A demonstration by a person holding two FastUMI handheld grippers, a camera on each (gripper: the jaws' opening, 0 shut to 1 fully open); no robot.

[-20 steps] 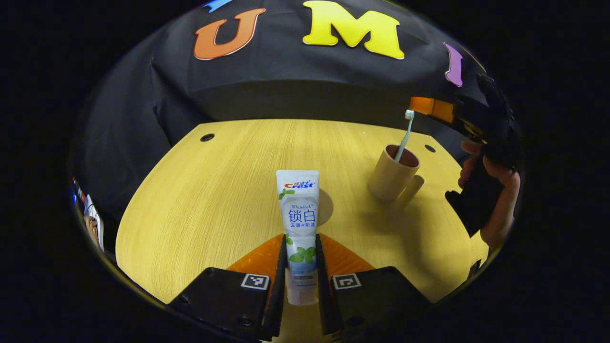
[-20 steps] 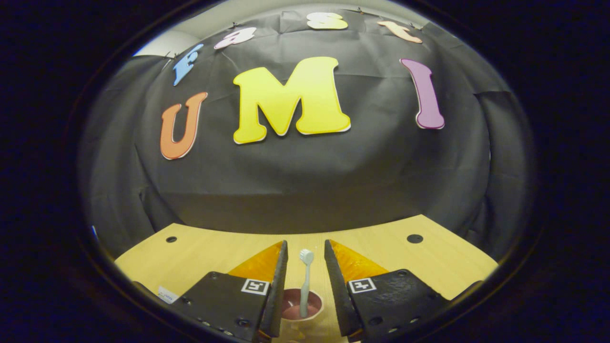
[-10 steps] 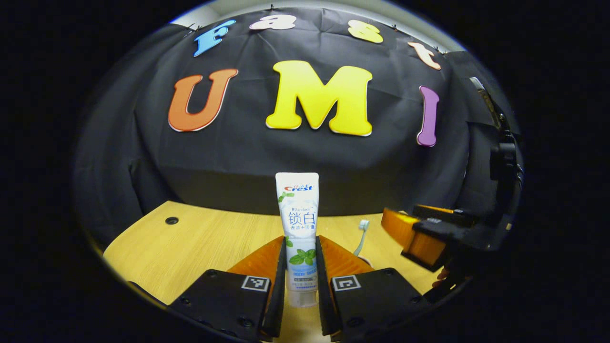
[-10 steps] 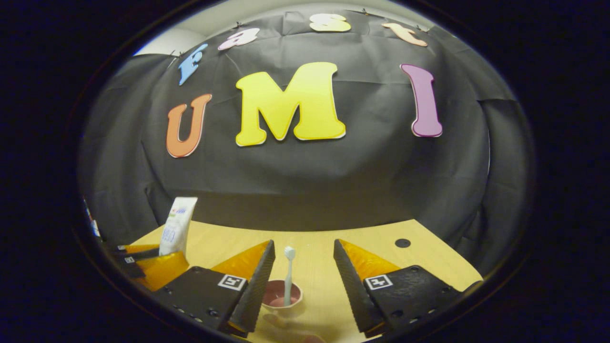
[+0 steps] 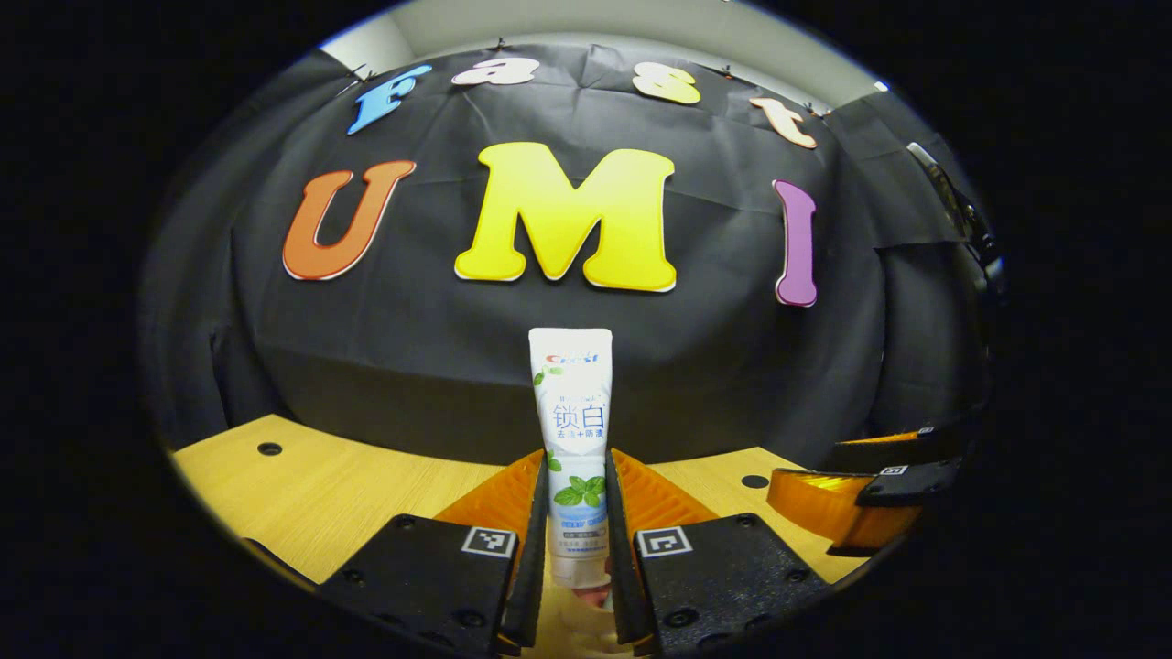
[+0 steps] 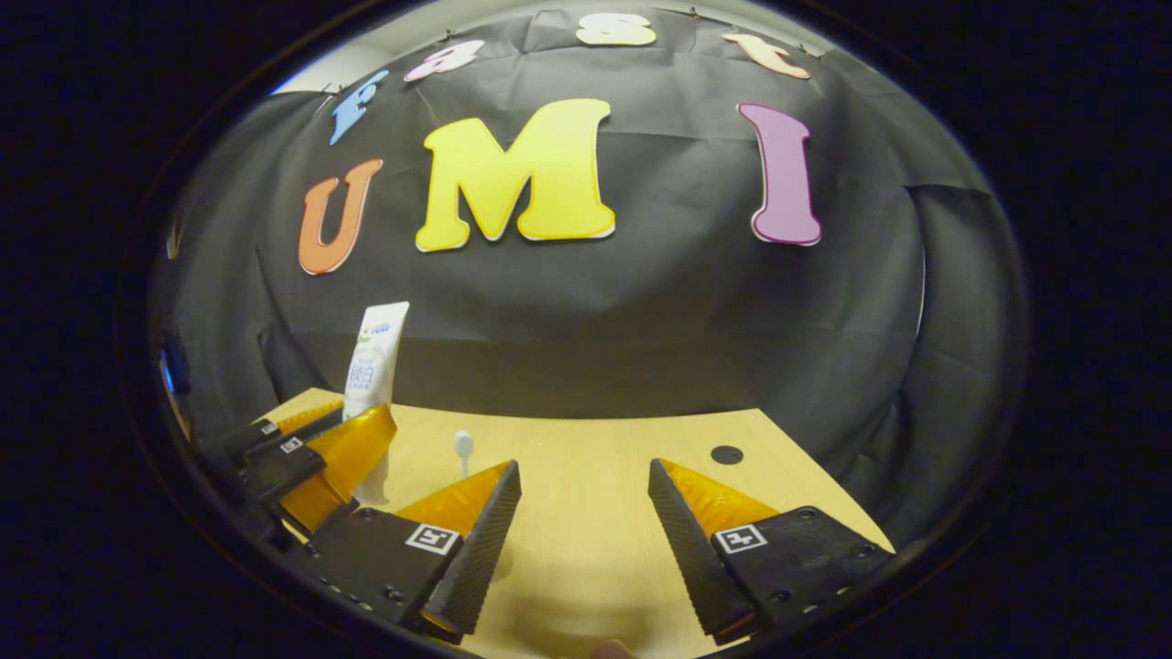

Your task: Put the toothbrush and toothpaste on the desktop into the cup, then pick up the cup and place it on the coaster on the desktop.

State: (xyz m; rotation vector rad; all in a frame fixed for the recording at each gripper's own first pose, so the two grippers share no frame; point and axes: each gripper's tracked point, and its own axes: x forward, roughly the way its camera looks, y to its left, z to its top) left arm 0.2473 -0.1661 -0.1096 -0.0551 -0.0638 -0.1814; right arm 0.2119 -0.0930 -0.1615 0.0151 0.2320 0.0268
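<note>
The left gripper [image 5: 575, 526] pinched the upright toothpaste [image 5: 572, 430] above the desktop [image 5: 330, 485] while the right gripper [image 6: 581, 522] gaped empty; dropped crooked, the tube might knock the toothbrush [image 6: 463, 448] sideways.

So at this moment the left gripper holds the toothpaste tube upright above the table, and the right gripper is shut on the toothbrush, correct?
Not quite. The right gripper is open, with nothing between its fingers, as the right gripper view shows; the toothbrush stands apart, off to their left. The rest holds: the left gripper grips the toothpaste tube upright above the table.
</note>
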